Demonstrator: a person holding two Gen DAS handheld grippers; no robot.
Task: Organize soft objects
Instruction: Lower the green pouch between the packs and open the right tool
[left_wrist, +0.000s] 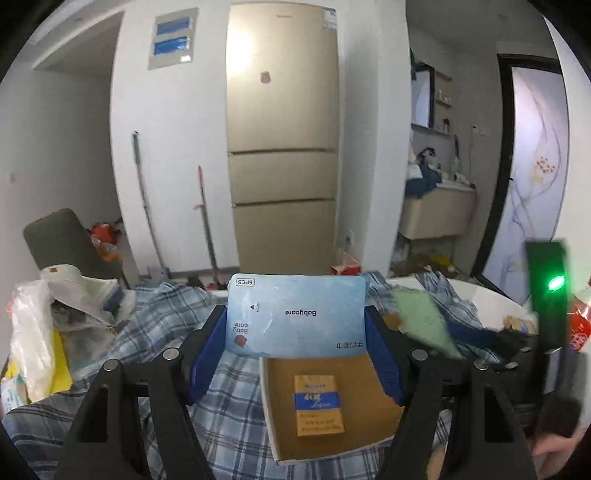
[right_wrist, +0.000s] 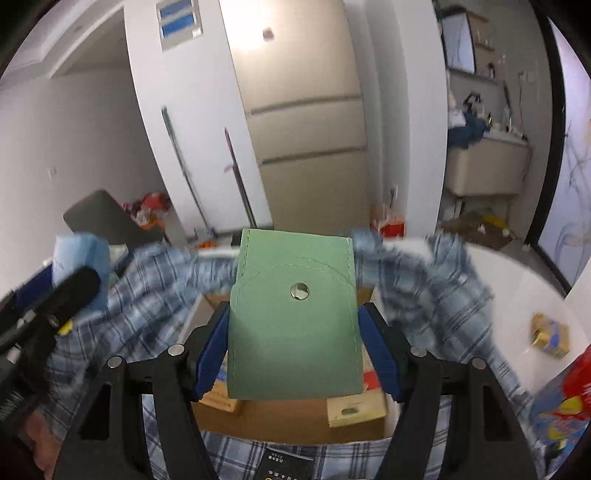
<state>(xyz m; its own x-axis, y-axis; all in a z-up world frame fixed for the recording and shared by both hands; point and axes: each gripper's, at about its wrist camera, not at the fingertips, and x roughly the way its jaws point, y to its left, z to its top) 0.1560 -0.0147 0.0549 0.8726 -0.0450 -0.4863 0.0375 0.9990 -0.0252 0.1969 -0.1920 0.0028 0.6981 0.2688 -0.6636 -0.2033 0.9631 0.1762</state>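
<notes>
Plaid cloth (left_wrist: 229, 387) rings open cardboard box (left_wrist: 373, 376).

Your left gripper (left_wrist: 295, 343) has matt black plastic arms and ribbed blue pads, pressed on a glossy, smooth blue wipes pack (left_wrist: 295, 317). At 6 o'clock below it lies a matt brown cardboard box (left_wrist: 373, 387) holding a smooth orange paper packet (left_wrist: 318, 404). Your right gripper (right_wrist: 293, 345) pinches a matt green pouch (right_wrist: 295, 332), leather-like, stitched, with a shiny metal snap (right_wrist: 299, 290). Soft checked cloth (right_wrist: 424, 288) surrounds it; at 3 o'clock, a glossy white tabletop (right_wrist: 517, 288).
</notes>
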